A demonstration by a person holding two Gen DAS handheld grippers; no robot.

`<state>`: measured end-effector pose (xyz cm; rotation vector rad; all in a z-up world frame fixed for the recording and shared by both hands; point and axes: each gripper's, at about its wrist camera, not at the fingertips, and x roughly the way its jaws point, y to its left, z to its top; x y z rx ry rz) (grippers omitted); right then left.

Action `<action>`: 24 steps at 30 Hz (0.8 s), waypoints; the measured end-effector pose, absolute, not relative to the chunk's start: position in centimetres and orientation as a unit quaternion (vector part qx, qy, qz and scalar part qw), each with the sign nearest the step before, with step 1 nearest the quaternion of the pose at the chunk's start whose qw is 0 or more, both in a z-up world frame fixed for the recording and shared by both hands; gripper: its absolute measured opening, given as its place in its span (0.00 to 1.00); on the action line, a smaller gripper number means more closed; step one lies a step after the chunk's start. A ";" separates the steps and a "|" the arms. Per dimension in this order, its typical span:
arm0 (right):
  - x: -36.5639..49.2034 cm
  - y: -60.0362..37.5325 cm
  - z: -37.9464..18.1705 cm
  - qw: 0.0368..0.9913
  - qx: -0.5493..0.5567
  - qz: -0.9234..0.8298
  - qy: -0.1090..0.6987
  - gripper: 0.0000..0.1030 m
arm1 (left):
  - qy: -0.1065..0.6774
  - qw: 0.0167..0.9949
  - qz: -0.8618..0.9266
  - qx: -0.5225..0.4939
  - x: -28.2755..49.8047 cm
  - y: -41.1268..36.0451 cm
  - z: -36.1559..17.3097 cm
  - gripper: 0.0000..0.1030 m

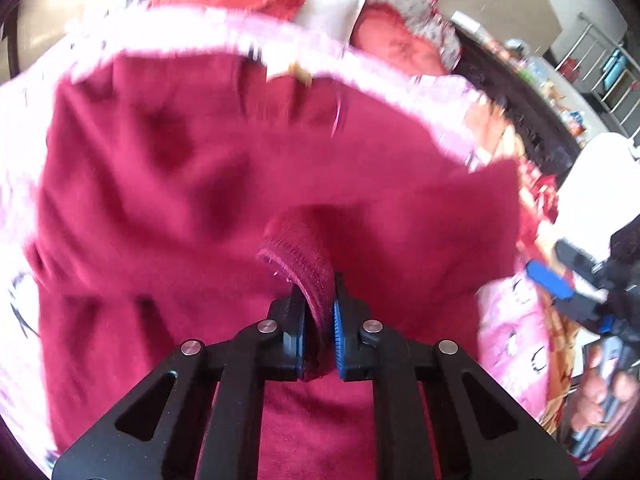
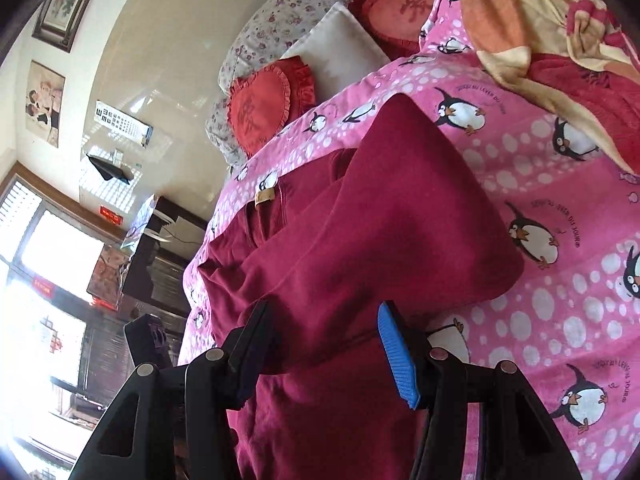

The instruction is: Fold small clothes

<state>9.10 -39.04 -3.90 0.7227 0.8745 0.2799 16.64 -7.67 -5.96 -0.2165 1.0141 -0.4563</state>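
Observation:
A dark red fleece garment [image 1: 192,184] lies spread on a pink penguin-print bedsheet [image 2: 560,208]. My left gripper [image 1: 318,320] is shut on a ribbed hem of the garment [image 1: 298,248], bunched between its blue pads. In the right wrist view the garment [image 2: 360,232] is partly folded over itself, with a tan label [image 2: 264,196] near its far edge. My right gripper [image 2: 324,348] is open just above the garment's near part, its blue pad [image 2: 398,354] clear of the cloth. The right gripper also shows at the right edge of the left wrist view [image 1: 580,284].
Two red heart cushions [image 2: 260,108] and a white pillow [image 2: 340,56] lie at the head of the bed. An orange and red blanket [image 2: 560,52] is heaped at the far right. A dark cabinet [image 2: 160,248] and bright windows stand to the left.

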 end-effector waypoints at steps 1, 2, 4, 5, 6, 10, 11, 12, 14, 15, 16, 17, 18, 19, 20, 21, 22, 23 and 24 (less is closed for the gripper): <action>9.1 -39.2 -3.5 0.837 0.339 0.131 0.409 0.51 | 0.468 0.850 -0.218 -0.109 17.0 -6.9 -4.7 0.10; 9.1 -39.3 -3.1 0.841 0.335 0.130 0.405 0.51 | 0.453 0.857 -0.218 -0.113 17.3 -5.8 -3.4 0.09; 9.1 -39.5 -2.3 0.848 0.329 0.126 0.395 0.51 | 0.425 0.875 -0.202 -0.113 17.9 -3.8 -1.1 0.09; 9.1 -39.6 -2.0 0.851 0.327 0.125 0.392 0.51 | 0.413 0.884 -0.189 -0.112 18.2 -2.5 -0.1 0.09; 9.2 -39.7 -1.6 0.853 0.326 0.125 0.388 0.51 | 0.404 0.891 -0.176 -0.112 18.4 -1.3 0.5 0.09; 10.2 -39.1 -1.1 0.860 0.308 0.116 0.389 0.51 | 0.420 0.891 -0.121 -0.126 19.8 3.3 -0.2 0.09; 10.9 -38.5 -1.1 0.863 0.298 0.112 0.392 0.51 | 0.432 0.885 -0.114 -0.134 20.0 4.0 -1.1 0.09; 11.5 -38.0 -1.2 0.867 0.286 0.110 0.393 0.51 | 0.444 0.879 -0.107 -0.134 20.1 4.4 -2.1 0.09; 12.8 -36.9 -1.3 0.871 0.266 0.111 0.398 0.51 | 0.461 0.874 -0.094 -0.123 20.0 4.7 -3.9 0.09; 13.6 -36.1 -1.5 0.872 0.253 0.109 0.404 0.51 | 0.468 0.871 -0.090 -0.117 19.9 4.7 -4.7 0.09; 14.3 -35.6 -1.7 0.874 0.242 0.109 0.408 0.50 | 0.473 0.869 -0.087 -0.114 20.0 4.3 -5.5 0.09; 14.9 -34.8 -1.9 0.875 0.229 0.111 0.413 0.47 | 0.477 0.868 -0.084 -0.114 19.9 4.2 -6.1 0.09; 15.6 -34.1 -2.0 0.876 0.213 0.113 0.417 0.46 | 0.480 0.866 -0.081 -0.114 19.9 4.3 -6.5 0.09; 16.2 -33.4 -2.3 0.878 0.198 0.113 0.421 0.45 | 0.482 0.865 -0.079 -0.117 20.0 4.3 -6.8 0.09; 16.8 -32.8 -2.6 0.880 0.176 0.108 0.427 0.44 | 0.483 0.864 -0.079 -0.118 20.0 4.4 -7.1 0.09; 17.4 -32.2 -3.1 0.883 0.148 0.096 0.436 0.43 | 0.485 0.863 -0.079 -0.116 20.1 4.4 -7.2 0.09; 18.2 -32.0 -3.7 0.884 0.122 0.081 0.444 0.43 | 0.487 0.863 -0.079 -0.113 20.3 4.2 -7.4 0.09; 18.8 -32.0 -4.5 0.884 0.101 0.065 0.452 0.38 | 0.488 0.863 -0.078 -0.109 20.5 4.0 -7.5 0.09; 19.5 -32.3 -5.3 0.881 0.094 0.055 0.461 0.27 | 0.489 0.863 -0.076 -0.106 20.5 4.0 -7.6 0.10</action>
